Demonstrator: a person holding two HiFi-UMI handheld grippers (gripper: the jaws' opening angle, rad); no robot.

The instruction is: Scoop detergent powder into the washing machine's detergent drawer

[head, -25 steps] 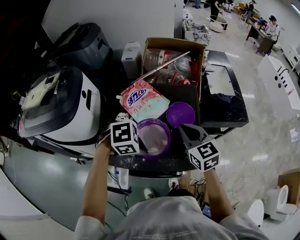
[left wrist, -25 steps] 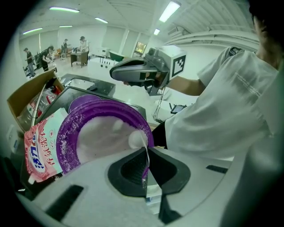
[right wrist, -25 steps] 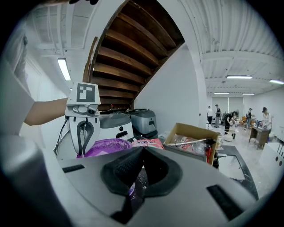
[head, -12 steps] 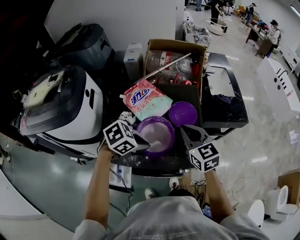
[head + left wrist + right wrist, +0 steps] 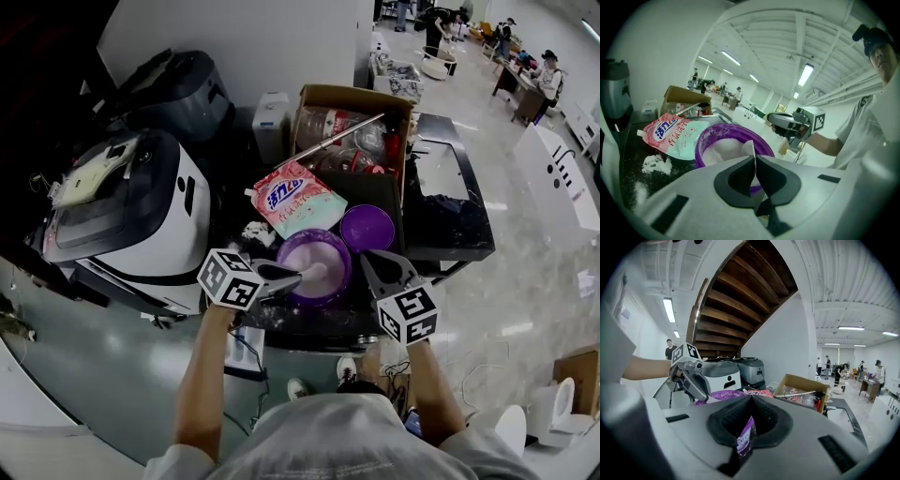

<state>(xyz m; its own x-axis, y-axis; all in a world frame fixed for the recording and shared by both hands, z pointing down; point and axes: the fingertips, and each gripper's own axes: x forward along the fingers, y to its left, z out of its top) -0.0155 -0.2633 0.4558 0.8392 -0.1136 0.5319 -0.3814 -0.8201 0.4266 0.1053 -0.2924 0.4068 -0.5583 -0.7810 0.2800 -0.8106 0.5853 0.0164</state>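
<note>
Our left claw (image 5: pixel 296 278) pinches one white scoop (image 5: pixel 314 275), its long axis pointing across the left rim of one purple tub (image 5: pixel 339 247) toward its middle, while our right claw (image 5: pixel 369 259) clamps its right rim.

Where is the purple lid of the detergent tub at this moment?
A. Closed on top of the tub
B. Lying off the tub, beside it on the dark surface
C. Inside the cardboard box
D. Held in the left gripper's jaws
B: the purple lid lies flat beside the open purple tub, and the tub's white powder is uncovered.
</note>
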